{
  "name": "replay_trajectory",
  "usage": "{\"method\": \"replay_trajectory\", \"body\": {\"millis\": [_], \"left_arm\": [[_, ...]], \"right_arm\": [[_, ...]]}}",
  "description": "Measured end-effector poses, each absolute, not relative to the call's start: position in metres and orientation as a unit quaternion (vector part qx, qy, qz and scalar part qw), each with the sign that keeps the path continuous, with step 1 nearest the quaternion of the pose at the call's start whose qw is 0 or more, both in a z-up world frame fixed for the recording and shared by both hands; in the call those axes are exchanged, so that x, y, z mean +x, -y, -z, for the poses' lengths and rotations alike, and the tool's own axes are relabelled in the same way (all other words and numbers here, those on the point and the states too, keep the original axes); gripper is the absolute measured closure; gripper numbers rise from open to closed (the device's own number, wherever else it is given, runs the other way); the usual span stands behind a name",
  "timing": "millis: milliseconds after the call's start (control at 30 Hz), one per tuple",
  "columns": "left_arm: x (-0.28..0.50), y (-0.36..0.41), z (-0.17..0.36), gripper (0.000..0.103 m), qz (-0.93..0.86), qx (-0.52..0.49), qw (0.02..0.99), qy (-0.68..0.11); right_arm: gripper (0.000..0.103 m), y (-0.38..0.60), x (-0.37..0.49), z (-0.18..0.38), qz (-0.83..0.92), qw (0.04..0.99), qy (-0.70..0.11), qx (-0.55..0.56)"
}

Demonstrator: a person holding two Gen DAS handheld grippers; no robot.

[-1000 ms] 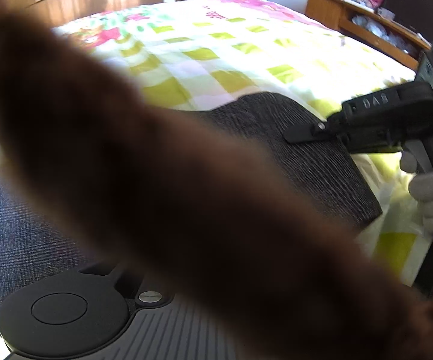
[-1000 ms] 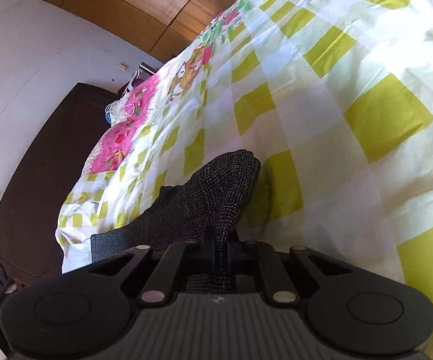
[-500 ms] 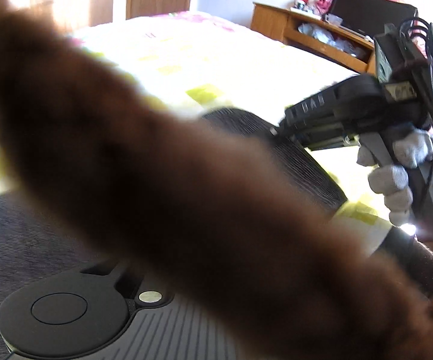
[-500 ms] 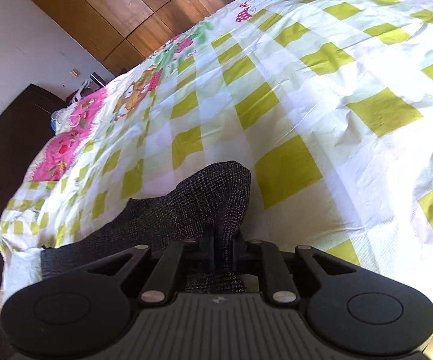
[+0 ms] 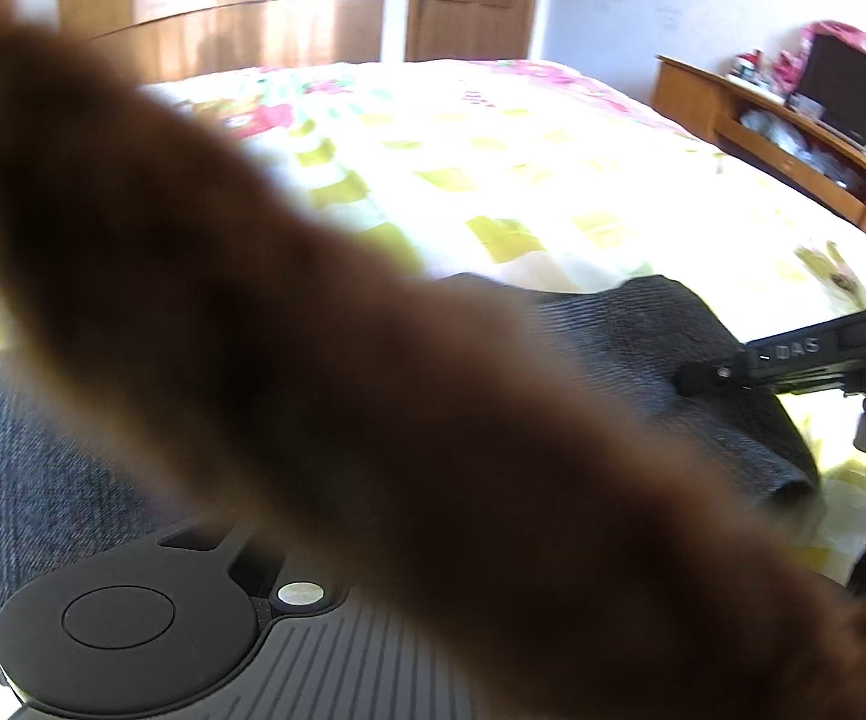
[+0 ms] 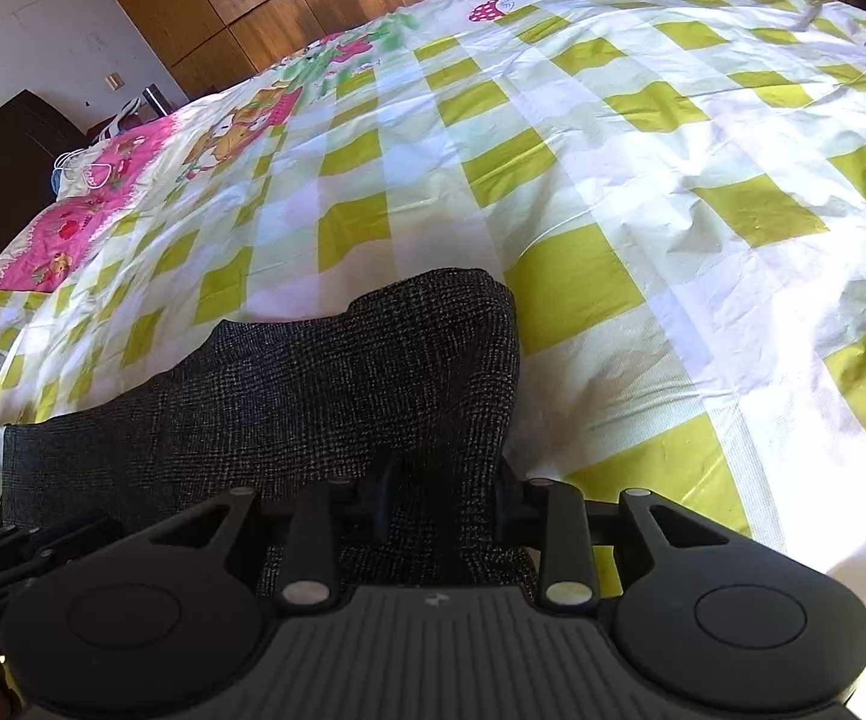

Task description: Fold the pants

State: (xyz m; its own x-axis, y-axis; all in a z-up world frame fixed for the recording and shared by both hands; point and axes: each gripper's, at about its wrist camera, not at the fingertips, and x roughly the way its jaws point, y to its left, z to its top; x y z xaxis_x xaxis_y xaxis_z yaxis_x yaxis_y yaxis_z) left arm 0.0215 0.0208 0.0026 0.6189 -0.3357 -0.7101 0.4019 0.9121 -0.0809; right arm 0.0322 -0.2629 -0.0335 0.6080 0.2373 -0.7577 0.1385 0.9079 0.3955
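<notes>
On the bedspread (image 6: 643,192), the pants (image 6: 312,384) lie folded — right gripper (image 6: 439,498) jaws opening around fabric; lift straight off. Left gripper hidden, apparently together.

A home bedroom is showing here: a bed (image 6: 643,192) wearing a checked yellow and white sheet, a wooden wardrobe (image 6: 288,6) standing far behind, a wooden door (image 5: 472,0) beside it.

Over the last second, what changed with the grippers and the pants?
The right gripper had the pants pinched; its jaws are now opening, with cloth between the spread fingers. The pants lie on the checked bedspread as before. A blurred brown thing blocks the left wrist view throughout, hiding the left gripper's fingers.
</notes>
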Motion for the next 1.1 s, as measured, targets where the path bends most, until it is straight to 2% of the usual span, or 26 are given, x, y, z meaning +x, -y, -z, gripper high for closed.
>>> {"method": "replay_trajectory", "body": {"millis": [67, 200, 667, 800, 1100], "left_arm": [[0.023, -0.028, 0.0, 0.087, 0.194, 0.041, 0.9, -0.387], [0.027, -0.036, 0.006, 0.086, 0.188, 0.024, 0.902, -0.389], [0.032, -0.051, 0.014, 0.086, 0.199, -0.005, 0.899, -0.391], [0.034, -0.055, 0.016, 0.086, 0.204, -0.014, 0.897, -0.392], [0.038, -0.064, 0.02, 0.086, 0.213, -0.04, 0.891, -0.398]], "right_arm": [[0.06, 0.261, 0.032, 0.034, -0.025, 0.871, -0.443, 0.21], [0.07, 0.252, 0.031, 0.032, -0.016, 0.875, -0.446, 0.189], [0.065, 0.241, 0.033, 0.03, -0.003, 0.875, -0.456, 0.164], [0.076, 0.237, 0.03, 0.025, 0.011, 0.878, -0.451, 0.163], [0.078, 0.216, 0.026, -0.025, -0.006, 0.894, -0.414, 0.174]]}}
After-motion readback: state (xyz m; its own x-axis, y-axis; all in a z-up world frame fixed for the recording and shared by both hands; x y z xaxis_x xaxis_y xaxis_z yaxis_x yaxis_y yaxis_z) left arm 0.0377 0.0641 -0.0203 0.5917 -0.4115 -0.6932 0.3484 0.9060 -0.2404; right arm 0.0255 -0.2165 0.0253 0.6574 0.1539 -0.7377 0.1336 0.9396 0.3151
